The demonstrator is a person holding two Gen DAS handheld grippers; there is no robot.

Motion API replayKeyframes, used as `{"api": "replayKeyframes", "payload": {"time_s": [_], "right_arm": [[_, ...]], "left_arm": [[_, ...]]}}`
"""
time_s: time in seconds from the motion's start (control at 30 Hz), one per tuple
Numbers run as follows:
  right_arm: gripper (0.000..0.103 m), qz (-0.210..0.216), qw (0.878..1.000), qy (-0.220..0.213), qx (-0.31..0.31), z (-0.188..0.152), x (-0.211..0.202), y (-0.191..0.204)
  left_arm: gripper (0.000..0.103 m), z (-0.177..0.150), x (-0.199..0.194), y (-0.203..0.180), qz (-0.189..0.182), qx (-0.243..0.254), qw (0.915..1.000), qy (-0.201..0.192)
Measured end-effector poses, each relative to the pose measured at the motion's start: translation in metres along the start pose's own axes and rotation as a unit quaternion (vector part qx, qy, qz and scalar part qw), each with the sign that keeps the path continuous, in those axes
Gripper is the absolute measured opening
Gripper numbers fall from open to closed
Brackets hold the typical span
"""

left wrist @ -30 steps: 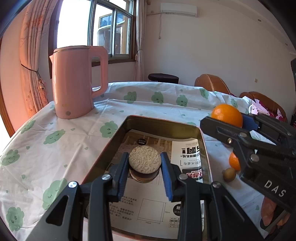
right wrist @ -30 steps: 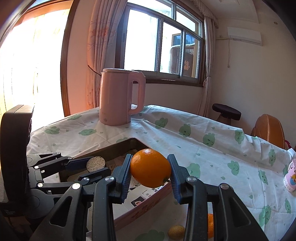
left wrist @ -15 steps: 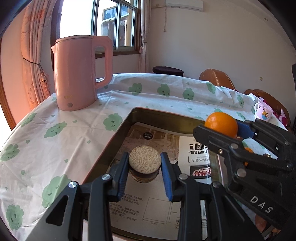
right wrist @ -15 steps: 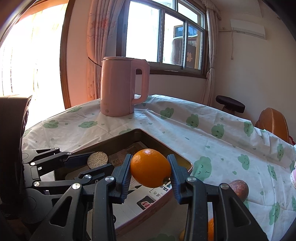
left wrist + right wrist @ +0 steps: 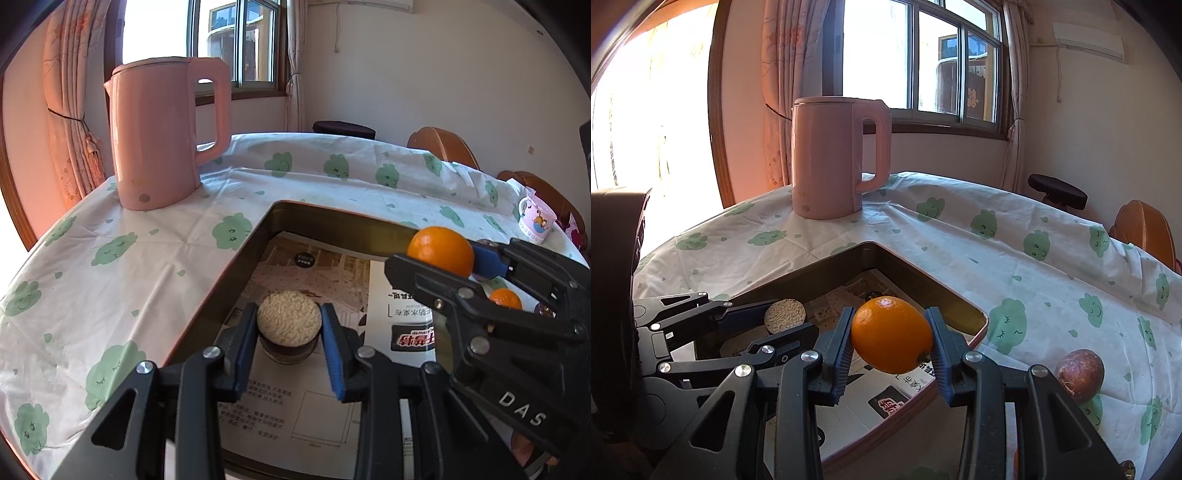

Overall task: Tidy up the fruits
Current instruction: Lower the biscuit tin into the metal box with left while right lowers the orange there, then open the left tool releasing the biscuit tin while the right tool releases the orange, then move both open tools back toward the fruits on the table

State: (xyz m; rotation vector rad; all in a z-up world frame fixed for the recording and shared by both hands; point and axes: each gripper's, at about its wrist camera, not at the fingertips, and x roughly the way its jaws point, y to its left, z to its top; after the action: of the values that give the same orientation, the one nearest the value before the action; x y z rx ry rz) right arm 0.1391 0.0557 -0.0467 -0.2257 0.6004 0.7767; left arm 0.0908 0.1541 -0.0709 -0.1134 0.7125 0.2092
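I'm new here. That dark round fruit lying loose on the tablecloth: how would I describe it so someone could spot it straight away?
Start at the tall pink kettle by the window, then come forward across the green-patterned tablecloth to the near right of the metal tray. There, outside the tray, lies the fruit. It is dull purple-brown and speckled, unlike the glossy orange held over the tray.

A pink kettle [image 5: 162, 136] stands upright on the cloud-patterned tablecloth [image 5: 110, 258], near the curtained window [image 5: 923, 59].

Right gripper [image 5: 891, 341] clamping orange [image 5: 892, 334], above tray [image 5: 960, 306]
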Motion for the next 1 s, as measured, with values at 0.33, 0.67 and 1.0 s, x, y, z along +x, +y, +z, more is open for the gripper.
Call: {"api": "replayKeyframes", "payload": {"time_s": [0.33,0.67,1.0], "right_arm": [[0.056,0.022,1.0,-0.003,0.018,-0.001,-0.006,0.0],[0.072,-0.022,0.998,-0.056,0.026,-0.019,-0.073,-0.003],[0.072,-0.08,0.992,-0.092,0.035,-0.069,-0.145,-0.034]], "left_arm": [[0.065,-0.001,-0.011,-0.003,0.015,0.011,0.9993,-0.031],[0.082,-0.021,-0.055,-0.004,0.013,-0.004,0.9916,-0.128],[0.082,-0.04,-0.07,-0.036,-0.016,0.004,0.9908,-0.134]]}}
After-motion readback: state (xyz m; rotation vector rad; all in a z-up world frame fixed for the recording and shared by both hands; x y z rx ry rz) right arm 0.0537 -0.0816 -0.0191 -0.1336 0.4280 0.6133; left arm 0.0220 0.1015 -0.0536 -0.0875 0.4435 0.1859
